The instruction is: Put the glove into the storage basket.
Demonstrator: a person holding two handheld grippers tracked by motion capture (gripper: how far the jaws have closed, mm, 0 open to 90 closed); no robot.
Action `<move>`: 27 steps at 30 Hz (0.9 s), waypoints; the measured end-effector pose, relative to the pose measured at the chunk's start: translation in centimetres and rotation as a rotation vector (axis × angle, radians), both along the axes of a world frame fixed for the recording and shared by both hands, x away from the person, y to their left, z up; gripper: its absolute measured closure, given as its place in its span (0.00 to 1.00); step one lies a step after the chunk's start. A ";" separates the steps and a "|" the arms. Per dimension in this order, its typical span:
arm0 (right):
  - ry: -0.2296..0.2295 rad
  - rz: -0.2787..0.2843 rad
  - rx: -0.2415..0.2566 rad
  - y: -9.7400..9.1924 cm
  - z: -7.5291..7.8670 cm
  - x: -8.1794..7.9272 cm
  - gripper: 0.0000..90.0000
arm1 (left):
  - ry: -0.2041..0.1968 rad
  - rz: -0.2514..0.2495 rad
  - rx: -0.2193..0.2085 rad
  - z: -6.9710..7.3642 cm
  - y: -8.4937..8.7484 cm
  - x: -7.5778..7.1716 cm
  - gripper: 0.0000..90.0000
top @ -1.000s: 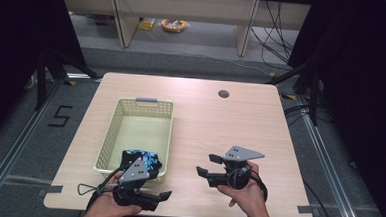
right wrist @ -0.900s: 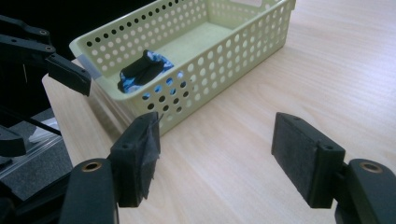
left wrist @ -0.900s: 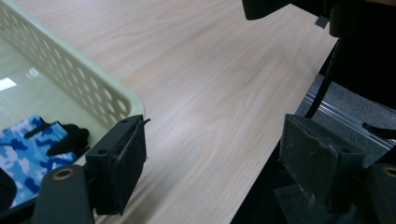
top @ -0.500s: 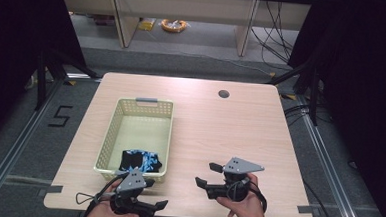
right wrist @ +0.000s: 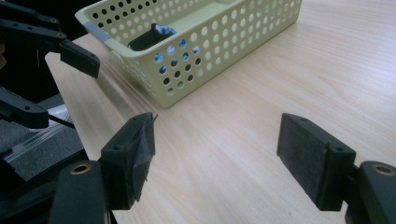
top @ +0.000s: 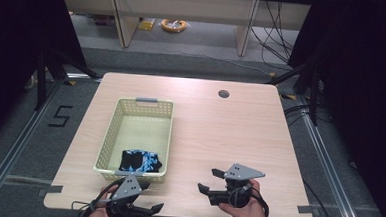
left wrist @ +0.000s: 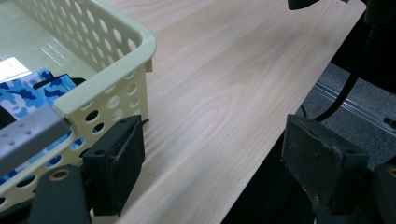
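Nearest us, we hold two grippers over the counter's (top: 240, 126) near edge: the left gripper (top: 146, 198) just before the basket's near end, the right gripper (top: 208, 181) well to its right. Both have their fingers spread wide with nothing between them; the right ones have just been opening. Beyond lies one basket (top: 110, 134), its long axis running away from us. One blue camouflage cloth (top: 150, 160) sits bunched at its near end.
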State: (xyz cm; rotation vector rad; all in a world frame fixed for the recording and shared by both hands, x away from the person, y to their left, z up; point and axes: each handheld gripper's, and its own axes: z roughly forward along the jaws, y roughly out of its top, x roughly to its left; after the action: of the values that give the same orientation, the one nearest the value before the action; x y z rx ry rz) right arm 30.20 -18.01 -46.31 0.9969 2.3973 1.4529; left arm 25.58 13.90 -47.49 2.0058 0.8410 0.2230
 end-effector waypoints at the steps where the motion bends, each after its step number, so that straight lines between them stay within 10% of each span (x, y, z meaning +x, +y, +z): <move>1: -0.009 0.006 -0.010 0.0 0.0 -0.1 0.32 | -0.017 -0.014 0.017 -0.1 0.2 0.1 0.23; 27: 0.031 -0.023 -0.027 -1.4 -1.2 -2.4 0.31 | 0.016 -0.014 0.032 -2.0 0.9 -0.3 0.22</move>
State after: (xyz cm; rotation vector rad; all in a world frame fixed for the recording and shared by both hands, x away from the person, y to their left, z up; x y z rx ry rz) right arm 27.79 -19.43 -47.53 1.0451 2.4122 1.4036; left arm 25.26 14.82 -49.44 2.0449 0.8376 0.2142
